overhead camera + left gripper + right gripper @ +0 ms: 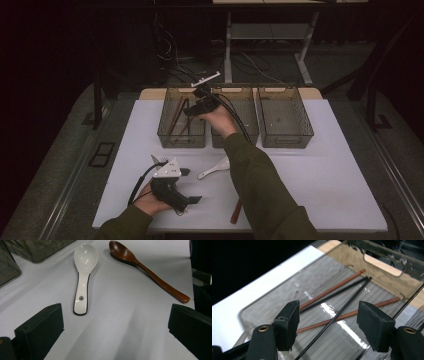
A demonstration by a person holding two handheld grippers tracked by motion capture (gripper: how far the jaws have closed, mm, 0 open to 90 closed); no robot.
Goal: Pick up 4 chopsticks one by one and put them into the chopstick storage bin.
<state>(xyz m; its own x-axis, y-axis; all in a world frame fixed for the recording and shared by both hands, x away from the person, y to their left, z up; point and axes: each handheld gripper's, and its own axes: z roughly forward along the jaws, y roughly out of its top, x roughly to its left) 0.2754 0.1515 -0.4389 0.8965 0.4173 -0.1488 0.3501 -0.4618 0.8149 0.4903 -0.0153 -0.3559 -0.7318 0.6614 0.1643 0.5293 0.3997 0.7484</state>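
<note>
The right claw (pixel 328 325) is held spread and empty over the chopsticks (pixel 342 293) in the left bin (pixel 165 136), apparently for sorting, while the left claw (pixel 112 330), likewise spread, is kept low on the table (pixel 120 322) facing the white spoon (pixel 83 277) and wooden spoon (pixel 150 272).

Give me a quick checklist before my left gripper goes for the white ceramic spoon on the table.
1. Left gripper open: ok, jaws stand wide apart with nothing between them.
2. White ceramic spoon free to grab: ok, it lies flat on the white table, apart from the brown wooden spoon.
3. Spoon lined up between the jaws: not ok, its handle sits close to one jaw, off centre.
4. Right gripper out of the way: ok, it hangs open over the leftmost clear plastic bin holding chopsticks.
5. Which bin takes spoons: cannot tell.
</note>
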